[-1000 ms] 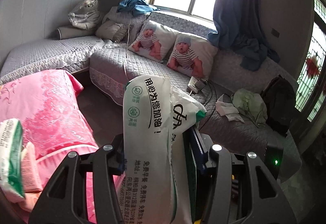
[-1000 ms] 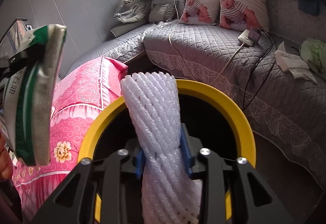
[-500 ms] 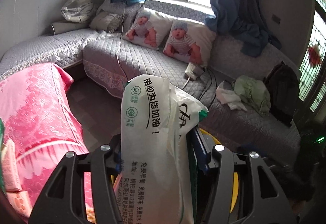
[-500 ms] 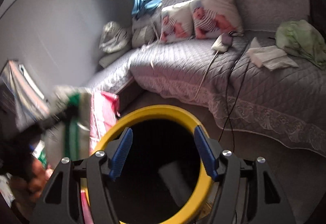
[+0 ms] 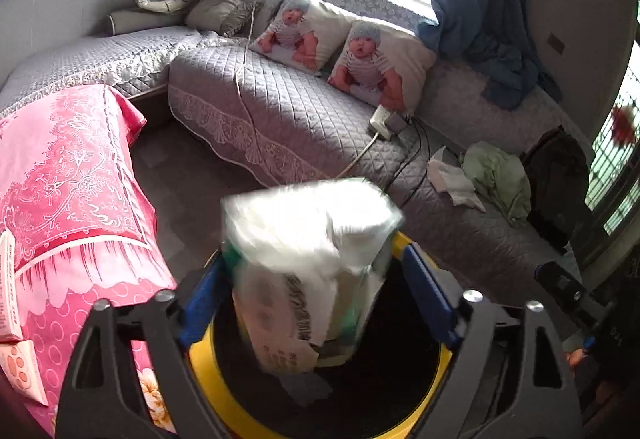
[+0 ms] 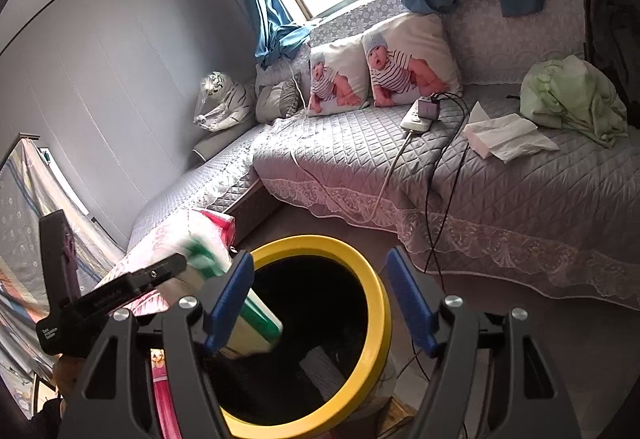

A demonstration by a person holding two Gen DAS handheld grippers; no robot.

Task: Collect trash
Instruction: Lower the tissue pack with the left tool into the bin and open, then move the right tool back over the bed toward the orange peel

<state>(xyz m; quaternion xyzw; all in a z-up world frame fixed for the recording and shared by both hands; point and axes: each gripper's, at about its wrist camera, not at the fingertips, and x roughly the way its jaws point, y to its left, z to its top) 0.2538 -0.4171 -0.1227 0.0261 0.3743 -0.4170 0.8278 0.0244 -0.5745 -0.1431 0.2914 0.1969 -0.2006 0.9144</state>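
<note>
The left tool (image 5: 316, 303) stands with its blue pads spread; its jaws have just been opening, and the blurred white-and-green plastic packet (image 5: 308, 263) sits loose between them, its lower end inside the yellow-rimmed black bin (image 5: 208, 371). The right tool (image 6: 320, 299), also just opening, hangs empty above that bin's rim. To the left lies a pink patterned tabletop cloth (image 5: 72, 175). Beyond, a grey quilted sofa (image 6: 500, 191) carries two baby-print cushions (image 6: 408, 59).
</note>
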